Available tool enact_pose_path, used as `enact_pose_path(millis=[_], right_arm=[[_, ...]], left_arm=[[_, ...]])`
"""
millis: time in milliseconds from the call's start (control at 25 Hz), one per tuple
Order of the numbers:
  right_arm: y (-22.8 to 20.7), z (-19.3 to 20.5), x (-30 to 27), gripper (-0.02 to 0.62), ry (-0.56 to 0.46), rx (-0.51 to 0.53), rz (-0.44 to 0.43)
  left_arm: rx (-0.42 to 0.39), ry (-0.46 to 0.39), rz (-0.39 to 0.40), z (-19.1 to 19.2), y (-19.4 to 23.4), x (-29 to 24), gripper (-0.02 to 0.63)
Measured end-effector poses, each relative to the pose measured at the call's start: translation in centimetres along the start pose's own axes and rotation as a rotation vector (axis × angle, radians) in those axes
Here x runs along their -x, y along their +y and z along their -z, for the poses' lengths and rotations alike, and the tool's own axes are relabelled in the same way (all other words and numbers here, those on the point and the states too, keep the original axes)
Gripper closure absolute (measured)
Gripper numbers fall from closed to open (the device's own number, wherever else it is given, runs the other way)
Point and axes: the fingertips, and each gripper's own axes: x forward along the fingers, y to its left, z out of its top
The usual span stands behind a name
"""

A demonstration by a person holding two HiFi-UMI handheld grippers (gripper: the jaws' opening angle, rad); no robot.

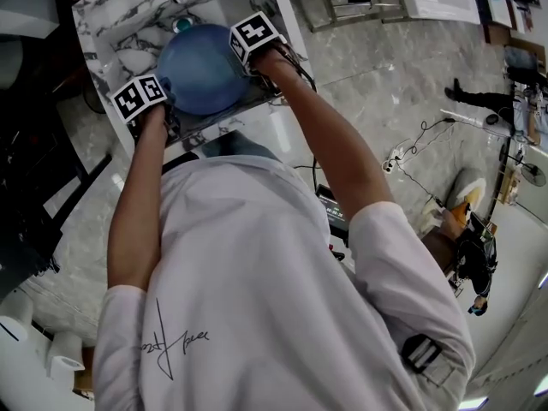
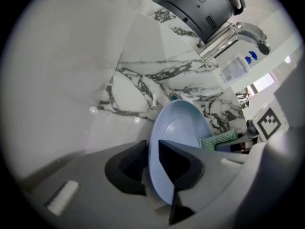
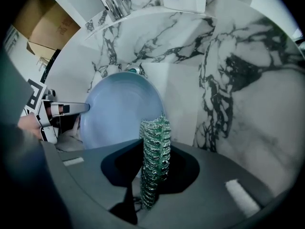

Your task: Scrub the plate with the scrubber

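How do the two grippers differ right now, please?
The left gripper is shut on the blue plate; the right gripper is shut on the green scrubber. In the head view, the left sits at the plate's near edge, the right at its far edge. Both hang over the marble sink.

pale blue round plate point(image 1: 199, 68) is tipped up on edge over the marble sink point(image 1: 116, 24), flat green mesh scrubber point(image 3: 155, 161) stands upright just beside its rim
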Motion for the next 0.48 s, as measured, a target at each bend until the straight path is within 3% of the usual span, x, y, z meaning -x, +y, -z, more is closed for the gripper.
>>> enact_pose_path(millis=[240, 480], right_arm=[[-0.2, -0.5, 1.2, 0.528, -0.071, 0.017, -0.015], [0.2, -1.8, 3.5, 0.528, -0.228, 0.000, -0.081]], left_arm=[[0.017, -0.028, 0.002, -0.5, -0.4, 0.8, 0.514], [-0.003, -0.063, -0.011, -1.4, -0.9, 2.2, 0.508]])
